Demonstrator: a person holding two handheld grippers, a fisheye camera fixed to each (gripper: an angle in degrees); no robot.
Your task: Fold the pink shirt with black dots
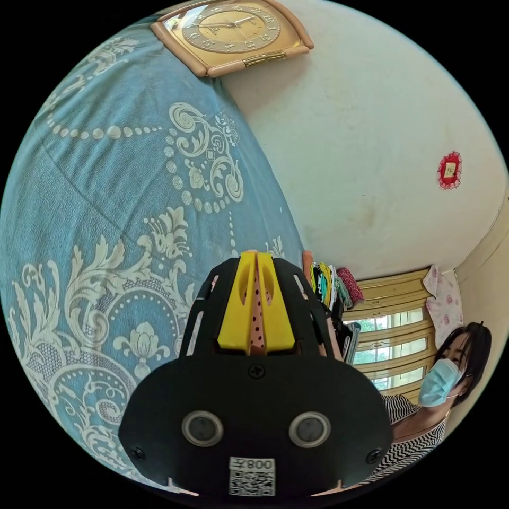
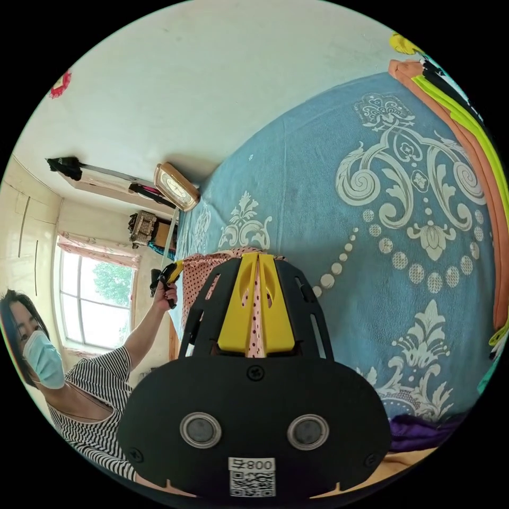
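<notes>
Both grippers pinch the shirt (image 2: 204, 273) above the blue bedspread (image 1: 116, 212). The left gripper (image 1: 257, 265) has its yellow jaws closed on a strip of pink dotted cloth; so has the right gripper (image 2: 257, 265). In the right gripper view the shirt stretches lengthwise from its jaws toward the other gripper, held in the person's raised hand (image 2: 165, 294)

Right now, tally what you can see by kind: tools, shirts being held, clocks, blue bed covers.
Tools: 2, left tool and right tool, each shut on the cloth
Pink dotted shirt: 1
Clock: 1
Blue patterned bed cover: 1
Total: 5
</notes>
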